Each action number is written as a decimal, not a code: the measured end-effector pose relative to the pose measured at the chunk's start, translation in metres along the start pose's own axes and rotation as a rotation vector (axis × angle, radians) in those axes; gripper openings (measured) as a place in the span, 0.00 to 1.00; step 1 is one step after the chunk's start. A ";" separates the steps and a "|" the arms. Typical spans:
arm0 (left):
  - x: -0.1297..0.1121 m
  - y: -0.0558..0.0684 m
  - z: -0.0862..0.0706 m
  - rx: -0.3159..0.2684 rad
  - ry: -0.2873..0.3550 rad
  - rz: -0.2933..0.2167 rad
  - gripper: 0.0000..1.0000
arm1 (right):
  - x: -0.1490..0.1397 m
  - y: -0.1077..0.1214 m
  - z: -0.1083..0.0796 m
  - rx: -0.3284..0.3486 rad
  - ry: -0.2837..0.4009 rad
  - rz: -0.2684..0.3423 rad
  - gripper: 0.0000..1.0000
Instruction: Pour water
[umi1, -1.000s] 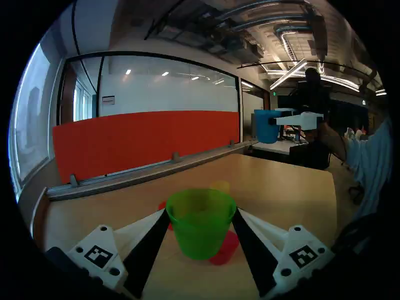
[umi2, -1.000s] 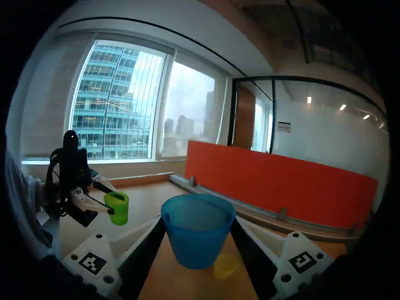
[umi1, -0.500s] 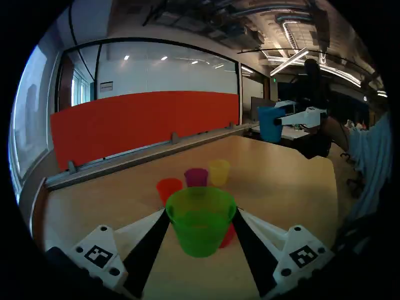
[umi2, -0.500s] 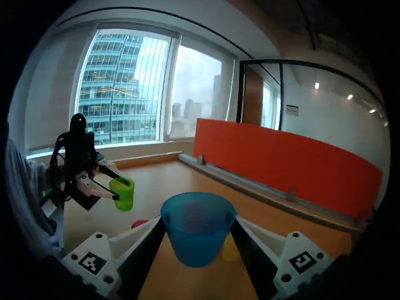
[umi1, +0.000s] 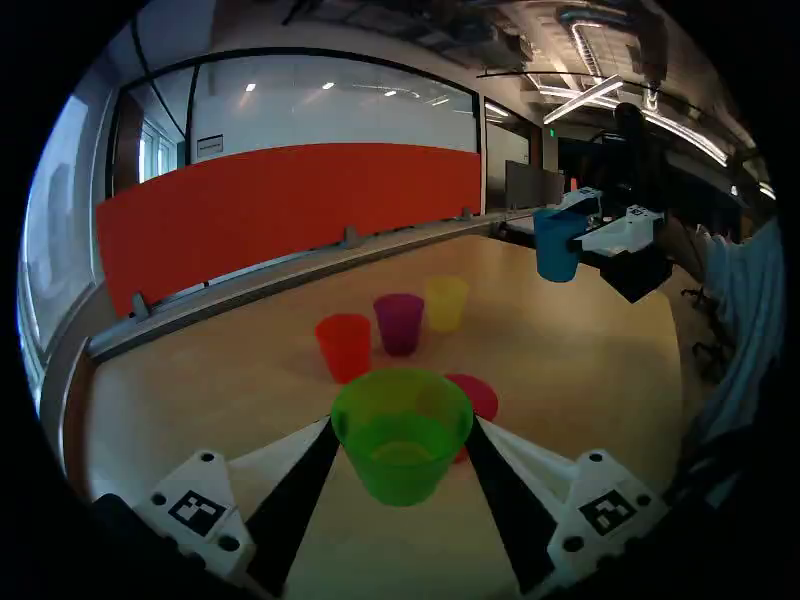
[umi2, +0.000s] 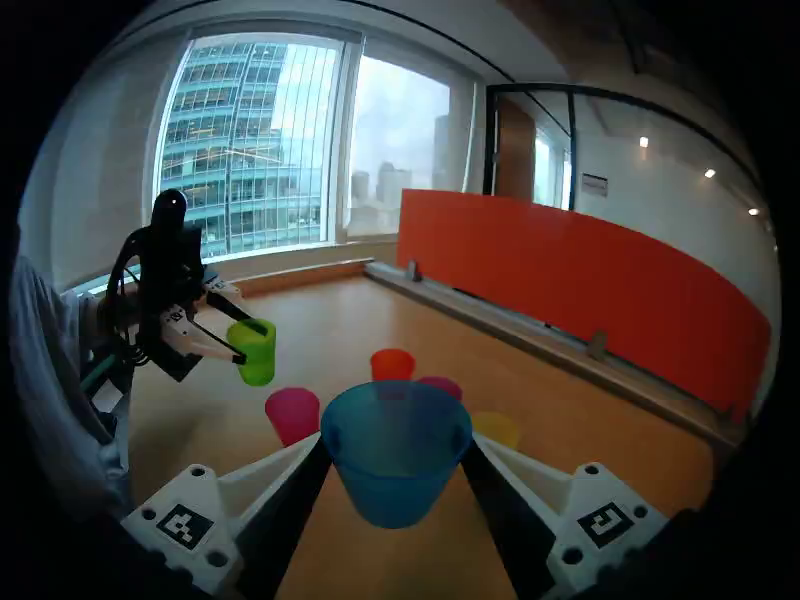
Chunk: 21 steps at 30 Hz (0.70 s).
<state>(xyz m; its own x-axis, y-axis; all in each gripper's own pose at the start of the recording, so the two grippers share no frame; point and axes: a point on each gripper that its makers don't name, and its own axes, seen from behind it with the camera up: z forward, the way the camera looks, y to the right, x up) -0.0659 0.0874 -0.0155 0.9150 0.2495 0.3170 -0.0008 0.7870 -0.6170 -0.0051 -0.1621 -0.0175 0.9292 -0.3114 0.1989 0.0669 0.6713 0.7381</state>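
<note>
Judging from both views, I have my left gripper (umi1: 403, 428) clamped on the green cup (umi1: 402, 470) and my right gripper (umi2: 395, 440) clamped on the blue cup (umi2: 392, 490), both upright above the bench (umi1: 580, 340) and well apart, so pouring has not begun.

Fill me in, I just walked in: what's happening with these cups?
A person holds a gripper in each hand. The left gripper clamps a green cup, the right gripper a blue cup, both upright and lifted above the wooden table. An orange cup, a purple cup, a yellow cup and a pink cup stand on it. Nothing is being poured right now.
</note>
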 end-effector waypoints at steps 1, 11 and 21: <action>-0.002 -0.001 0.001 0.001 -0.007 0.001 0.87 | -0.003 0.000 0.001 0.002 -0.006 0.002 0.91; -0.023 -0.009 0.011 0.001 -0.089 0.008 0.88 | -0.034 -0.001 0.010 0.022 -0.072 0.019 0.91; -0.040 -0.014 0.019 -0.002 -0.161 0.020 0.88 | -0.061 -0.004 0.018 0.038 -0.130 0.031 0.91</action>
<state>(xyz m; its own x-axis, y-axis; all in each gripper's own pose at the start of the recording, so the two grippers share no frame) -0.1097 0.0766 -0.0057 0.8384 0.3527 0.4157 -0.0177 0.7798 -0.6258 -0.0687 -0.1577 -0.0206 0.8758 -0.3771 0.3014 0.0232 0.6566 0.7539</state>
